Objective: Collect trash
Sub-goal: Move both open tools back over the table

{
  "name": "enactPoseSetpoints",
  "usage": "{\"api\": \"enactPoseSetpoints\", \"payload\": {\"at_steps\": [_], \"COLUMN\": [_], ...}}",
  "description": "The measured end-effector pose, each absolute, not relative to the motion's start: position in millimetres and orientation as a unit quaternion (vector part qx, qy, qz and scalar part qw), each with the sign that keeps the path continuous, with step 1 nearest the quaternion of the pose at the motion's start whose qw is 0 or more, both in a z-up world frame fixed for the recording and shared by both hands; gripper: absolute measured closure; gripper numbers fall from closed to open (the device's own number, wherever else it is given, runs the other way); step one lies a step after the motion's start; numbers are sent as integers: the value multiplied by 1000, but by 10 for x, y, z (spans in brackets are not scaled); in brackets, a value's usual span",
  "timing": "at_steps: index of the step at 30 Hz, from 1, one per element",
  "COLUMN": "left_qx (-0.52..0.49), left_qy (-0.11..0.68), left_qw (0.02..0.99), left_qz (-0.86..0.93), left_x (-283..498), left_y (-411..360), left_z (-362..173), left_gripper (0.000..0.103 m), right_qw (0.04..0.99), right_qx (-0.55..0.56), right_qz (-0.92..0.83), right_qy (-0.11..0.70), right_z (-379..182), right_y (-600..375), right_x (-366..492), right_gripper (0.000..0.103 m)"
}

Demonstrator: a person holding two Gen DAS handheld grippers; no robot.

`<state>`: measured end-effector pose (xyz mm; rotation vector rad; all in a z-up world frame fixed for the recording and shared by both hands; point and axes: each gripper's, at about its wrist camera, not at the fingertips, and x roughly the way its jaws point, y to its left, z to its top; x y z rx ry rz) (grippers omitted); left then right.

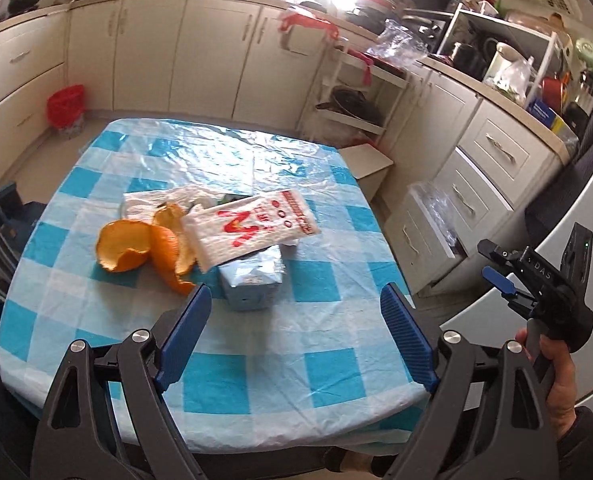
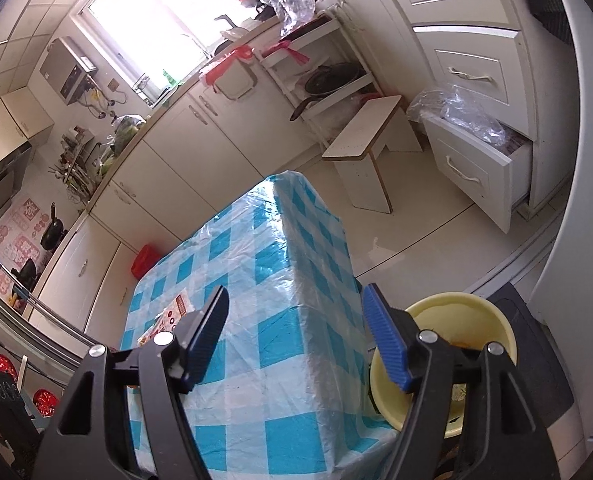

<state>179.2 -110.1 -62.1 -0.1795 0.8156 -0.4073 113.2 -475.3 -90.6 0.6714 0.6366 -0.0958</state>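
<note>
On the table with the blue-and-white checked cloth [image 1: 256,360] lies a heap of trash: orange peel [image 1: 144,246], a white wrapper with red print [image 1: 252,226], a light blue carton [image 1: 252,280] under it, and a white plastic bag [image 1: 152,200] behind. My left gripper [image 1: 294,304] is open and empty, just short of the carton. My right gripper [image 2: 294,316] is open and empty, held off the table's right side; it also shows in the left wrist view [image 1: 500,272]. A yellow bowl [image 2: 456,320] sits below its right finger. The wrapper [image 2: 176,312] peeks out past its left finger.
White kitchen cabinets run along the far wall and right side. A red-lined bin [image 1: 66,110] stands on the floor at the left. A small white stool [image 2: 368,148] and an open drawer [image 2: 476,164] with plastic bags are to the table's right.
</note>
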Motion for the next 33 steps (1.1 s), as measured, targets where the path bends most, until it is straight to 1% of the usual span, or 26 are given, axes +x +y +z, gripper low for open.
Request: {"api": "enactPoseSetpoints", "payload": {"at_steps": [6,15,33], "left_qx": [-105,-127,-141], "left_qy": [390,384,383], "left_qw": [898,902,904], "left_qz": [-174,-153,-129], "left_x": [1761,1748,1745], "left_y": [-747,-417,-129], "left_z": [-645,-643,-672], "left_gripper": [20,20,20], "right_qw": [900,899,897], "right_qx": [305,295,289], "right_qz": [-32,-35,-35], "right_qy": [310,321,332], "right_z": [-880,-925,-972], "right_y": [-4514,-4380,-4324], "right_x": [1274,1407,1470], "right_gripper": [34,33,33]}}
